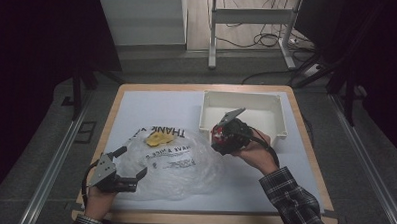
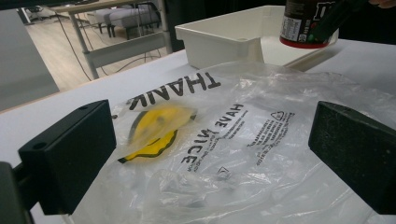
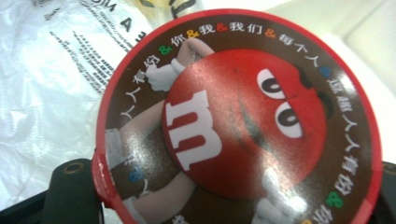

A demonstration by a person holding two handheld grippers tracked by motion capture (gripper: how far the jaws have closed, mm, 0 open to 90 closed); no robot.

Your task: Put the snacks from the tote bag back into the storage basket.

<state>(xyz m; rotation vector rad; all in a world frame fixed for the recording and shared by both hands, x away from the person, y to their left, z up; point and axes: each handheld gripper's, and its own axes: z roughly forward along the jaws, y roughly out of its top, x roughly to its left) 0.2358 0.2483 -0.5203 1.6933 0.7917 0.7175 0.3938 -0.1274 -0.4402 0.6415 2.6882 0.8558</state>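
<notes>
while held over the near corner of the white bin [image 1: 281,126], just above the plastic bag [image 1: 174,163], clamped by the right gripper [image 1: 224,134]: m&m's candy tub [image 3: 238,126]. left gripper [image 1: 127,172] wide open at bag edge. risk probably: slipping of round tub if squeeze loosens, or bag mouth collapsing before entry.

Left claw [image 1: 129,162] rests low with jaws spread wide; right claw [image 1: 225,135] is raised, clamped shut.
</notes>
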